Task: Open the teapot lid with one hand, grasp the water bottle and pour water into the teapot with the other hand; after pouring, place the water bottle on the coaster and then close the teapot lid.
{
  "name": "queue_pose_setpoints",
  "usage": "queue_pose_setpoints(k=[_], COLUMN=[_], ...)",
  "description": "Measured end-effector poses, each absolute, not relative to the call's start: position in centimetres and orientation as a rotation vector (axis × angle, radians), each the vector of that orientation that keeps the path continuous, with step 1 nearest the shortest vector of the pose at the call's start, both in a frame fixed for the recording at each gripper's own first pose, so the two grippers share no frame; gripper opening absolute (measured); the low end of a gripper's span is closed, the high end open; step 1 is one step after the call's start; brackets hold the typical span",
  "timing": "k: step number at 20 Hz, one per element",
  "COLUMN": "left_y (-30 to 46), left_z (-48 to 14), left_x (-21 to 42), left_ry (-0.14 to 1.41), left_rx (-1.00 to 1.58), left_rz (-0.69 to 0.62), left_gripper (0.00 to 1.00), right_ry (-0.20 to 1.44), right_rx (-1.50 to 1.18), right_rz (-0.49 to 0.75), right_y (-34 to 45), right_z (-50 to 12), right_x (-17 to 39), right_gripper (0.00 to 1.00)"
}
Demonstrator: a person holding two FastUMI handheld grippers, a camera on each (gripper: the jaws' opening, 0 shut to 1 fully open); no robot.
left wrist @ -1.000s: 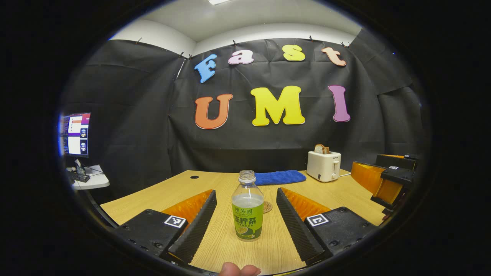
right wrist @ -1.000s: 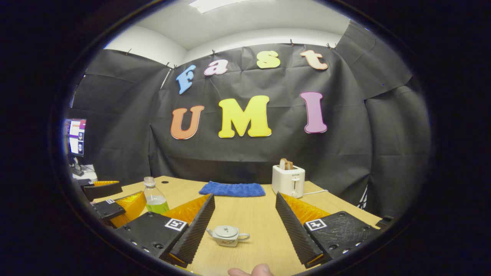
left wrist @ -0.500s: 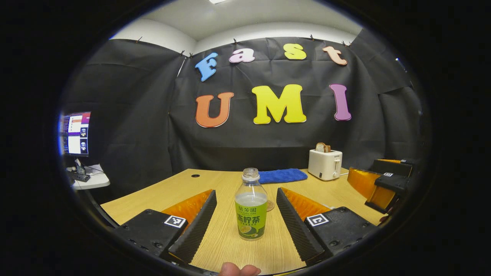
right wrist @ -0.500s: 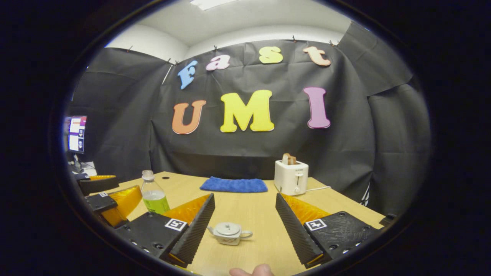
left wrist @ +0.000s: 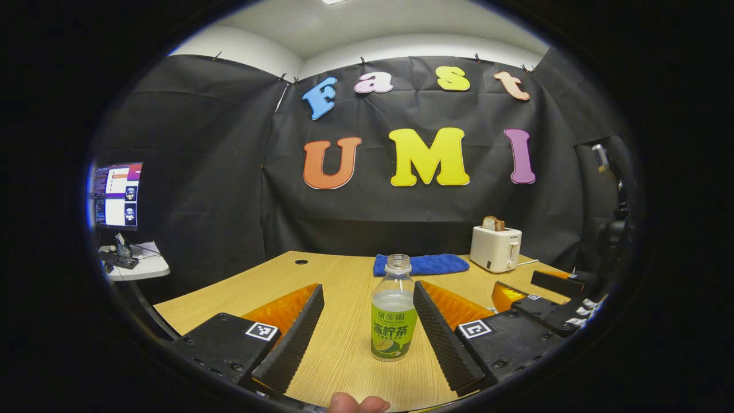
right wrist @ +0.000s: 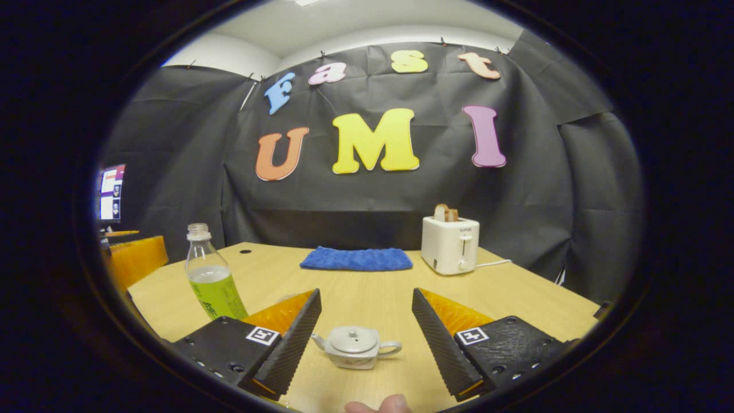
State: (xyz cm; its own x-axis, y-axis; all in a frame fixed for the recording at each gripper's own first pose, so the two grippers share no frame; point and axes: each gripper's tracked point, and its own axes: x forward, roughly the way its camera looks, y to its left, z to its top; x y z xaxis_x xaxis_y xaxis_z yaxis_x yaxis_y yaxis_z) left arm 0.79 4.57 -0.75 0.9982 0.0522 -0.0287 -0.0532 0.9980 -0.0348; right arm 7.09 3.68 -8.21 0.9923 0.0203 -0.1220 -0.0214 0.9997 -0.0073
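Water bottle (left wrist: 393, 310) stands upright on the surface (left wrist: 338, 287) between our left gripper (left wrist: 367, 324)'s wide-open, empty fingers, nearer the right one. In the right gripper view, the lidded teapot (right wrist: 355, 346) sits between our right gripper (right wrist: 366, 327)'s spread, empty fingers.

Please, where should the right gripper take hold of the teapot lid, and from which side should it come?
Likely the small knob on top of the lid, approached from above. The teapot stands upright between the fingers of the open right gripper, and the lid is low and domed, so only the knob gives both fingers a surface.
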Motion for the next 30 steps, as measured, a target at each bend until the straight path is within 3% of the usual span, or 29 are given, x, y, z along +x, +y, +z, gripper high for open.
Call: queue_pose_setpoints(k=[9, 10, 13, 14, 15, 16, 17, 19, 20, 30], left_y=[5.6, 5.6, 5.7, 5.8, 5.9, 5.8, 5.7, 5.9, 5.7, 3.7], left_z=[-0.8, -0.8, -0.9, -1.0, -1.1, -1.1, -1.2, -1.4, -1.6, -4.4], left_x=[0.9, 0.8, 0.9, 0.8, 0.8, 0.9, 0.9, 1.0, 1.1, 1.8], left_ry=[0.024, 0.025, 0.031, 0.031, 0.033, 0.035, 0.036, 0.042, 0.046, 0.119], left_rx=[-0.032, -0.033, -0.033, -0.033, -0.034, -0.036, -0.04, -0.044, -0.044, -0.059], left_rz=[0.068, 0.068, 0.068, 0.069, 0.071, 0.071, 0.072, 0.072, 0.07, 0.007], left_gripper=[0.98, 0.98, 0.98, 0.98, 0.98, 0.98, 0.98, 0.98, 0.98, 0.98], right_ry=[0.208, 0.212, 0.226, 0.228, 0.234, 0.235, 0.238, 0.239, 0.237, 0.188], right_rx=[-0.031, -0.028, -0.024, -0.024, -0.021, -0.014, -0.015, -0.022, -0.028, 0.013], right_rz=[0.054, 0.058, 0.047, 0.04, 0.037, 0.04, 0.042, 0.049, 0.046, 0.094], right_y=[5.1, 5.2, 5.0, 4.8, 4.7, 4.6, 4.8, 4.6, 4.6, 4.4], right_z=[-12.2, -12.3, -12.8, -12.9, -13.0, -13.1, -13.1, -13.1, -13.1, -9.8], right_x=[10.7, 10.9, 11.2, 11.6, 11.6, 11.7, 11.5, 11.4, 11.4, 10.8], right_gripper=[0.93, 0.76, 0.5, 0.32, 0.26, 0.09, 0.05, 0.05, 0.0, 0.0])
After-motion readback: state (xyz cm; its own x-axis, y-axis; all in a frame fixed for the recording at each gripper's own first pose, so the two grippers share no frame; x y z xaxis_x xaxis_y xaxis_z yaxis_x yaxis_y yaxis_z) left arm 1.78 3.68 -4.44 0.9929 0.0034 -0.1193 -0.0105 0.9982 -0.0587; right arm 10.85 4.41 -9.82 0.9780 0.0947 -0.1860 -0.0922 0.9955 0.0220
